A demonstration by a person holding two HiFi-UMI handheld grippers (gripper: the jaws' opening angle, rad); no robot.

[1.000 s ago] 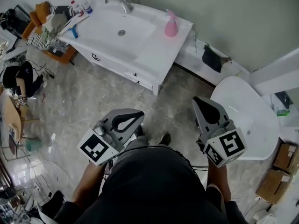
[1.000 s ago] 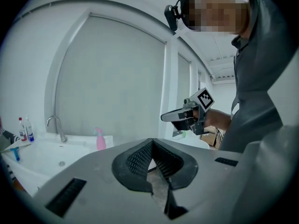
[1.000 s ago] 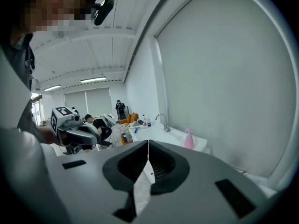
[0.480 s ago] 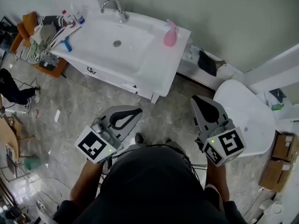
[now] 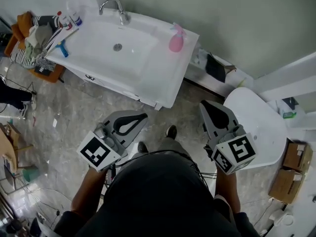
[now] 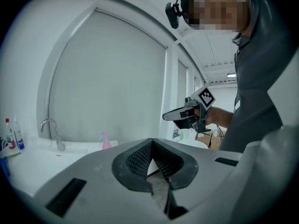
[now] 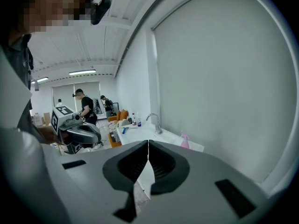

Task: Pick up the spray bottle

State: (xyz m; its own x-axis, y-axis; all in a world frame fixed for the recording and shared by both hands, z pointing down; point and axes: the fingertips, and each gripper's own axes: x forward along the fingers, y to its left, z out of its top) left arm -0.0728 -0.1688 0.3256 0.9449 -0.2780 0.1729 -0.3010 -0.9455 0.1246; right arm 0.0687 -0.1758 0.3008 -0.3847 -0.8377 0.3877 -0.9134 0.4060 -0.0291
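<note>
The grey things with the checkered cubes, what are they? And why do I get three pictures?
Those are tongs that a person holds, one pair in each hand, instead of using fingers. The picture from above comes from a camera on the person's head. In it you see the left tongs and the right tongs held out over the floor. The other two pictures come from small cameras that ride on each pair of tongs and look along the jaws. Both pairs are shut and hold nothing. Ahead stands a white sink with a tap. On its corner by the wall stands the pink spray bottle, which the person is meant to pick up. Nothing touches it yet.
</note>
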